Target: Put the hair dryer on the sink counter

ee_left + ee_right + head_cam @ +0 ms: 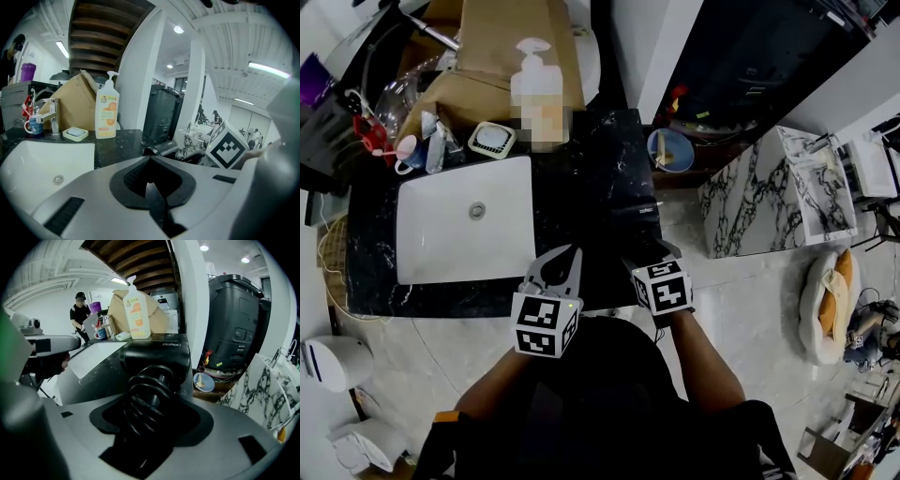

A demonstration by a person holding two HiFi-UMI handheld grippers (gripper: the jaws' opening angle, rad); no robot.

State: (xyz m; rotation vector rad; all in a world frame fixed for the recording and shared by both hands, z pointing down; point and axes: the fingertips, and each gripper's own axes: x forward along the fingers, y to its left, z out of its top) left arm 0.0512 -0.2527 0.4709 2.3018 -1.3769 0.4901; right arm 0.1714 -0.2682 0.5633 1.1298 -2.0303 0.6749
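The black hair dryer [630,223] is over the right front part of the black marble sink counter [581,169]; I cannot tell whether it rests on the stone. My right gripper [649,262] is shut on its handle, which has the cord coiled around it [150,394]. The dryer's barrel [157,357] points left across the jaws. My left gripper [570,253] hovers at the counter's front edge beside the white basin [464,234], shut with nothing in it [150,159]. From it the dryer's nozzle [161,150] shows to the right.
A soap pump bottle [536,89], a soap dish [492,139], a faucet [50,112], a cup [405,155] and a cardboard box [502,47] crowd the counter's back. A black bin [239,319], a blue bowl [671,150] and a marble block [778,192] lie to the right.
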